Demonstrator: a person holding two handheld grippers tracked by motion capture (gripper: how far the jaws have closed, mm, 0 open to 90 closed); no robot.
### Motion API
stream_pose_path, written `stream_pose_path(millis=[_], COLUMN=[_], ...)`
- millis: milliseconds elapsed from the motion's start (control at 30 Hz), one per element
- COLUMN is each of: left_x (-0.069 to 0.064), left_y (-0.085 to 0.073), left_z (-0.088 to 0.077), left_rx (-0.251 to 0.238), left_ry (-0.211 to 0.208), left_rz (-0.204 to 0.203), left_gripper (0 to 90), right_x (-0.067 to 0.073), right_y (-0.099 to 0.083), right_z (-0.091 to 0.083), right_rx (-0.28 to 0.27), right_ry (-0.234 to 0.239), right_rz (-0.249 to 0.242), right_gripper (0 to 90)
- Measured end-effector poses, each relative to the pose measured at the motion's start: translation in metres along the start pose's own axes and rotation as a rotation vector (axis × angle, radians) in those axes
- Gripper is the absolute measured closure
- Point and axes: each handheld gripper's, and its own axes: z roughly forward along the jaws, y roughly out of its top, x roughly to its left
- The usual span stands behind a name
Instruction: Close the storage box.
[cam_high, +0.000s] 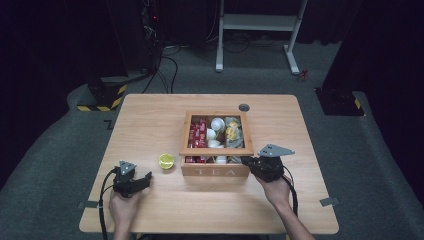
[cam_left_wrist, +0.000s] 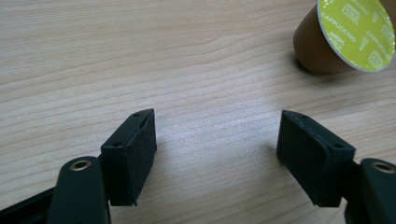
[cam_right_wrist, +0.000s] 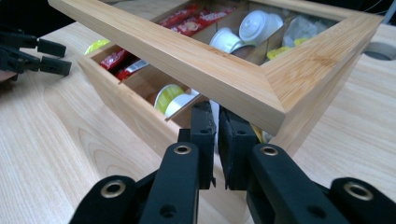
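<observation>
1. High view: lid (cam_high: 215, 150) propped half-raised over the tea box (cam_high: 215, 171), right gripper (cam_high: 245, 160) at its front corner (may slam if bumped).
2. Left gripper view: left gripper (cam_left_wrist: 217, 149) spread wide, empty; capsule (cam_left_wrist: 336, 37) nearby, liable to roll.
3. Right gripper view: jaws barely parted, holding nothing, tucked under the lid corner; could get pinched.

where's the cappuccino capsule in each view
High view: the capsule lies on the table, left of the tea box.
Left gripper view: top right corner, on its side, beyond the open jaws.
Right gripper view: a yellow-green sliver behind the box's left corner.
Shared landmark: the wooden tabletop.
</observation>
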Motion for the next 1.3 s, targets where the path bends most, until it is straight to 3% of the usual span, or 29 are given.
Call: stream_pose_path(millis=[933,1067,1300], left_x=[0.0,0.0,0.0], left_y=[0.0,0.0,0.0], left_z=[0.0,0.0,0.0], left_rx=[-0.002,-0.002,-0.001], left_ry=[-0.002,-0.002,-0.004], left_rz=[-0.006,-0.007,-0.007], left_gripper=[28.8,28.7,28.7], right_x=[0.01,0.01,0.0], right_y=[-0.025,-0.023,-0.023], right_z=[0.006,-0.002,-0.013], right_rx=[0.074,0.024,-0.016], right_ry=[0.043,0.03,-0.007], right_rz=[0.018,0.022,0.039], right_gripper=[74.6,72.2,72.1])
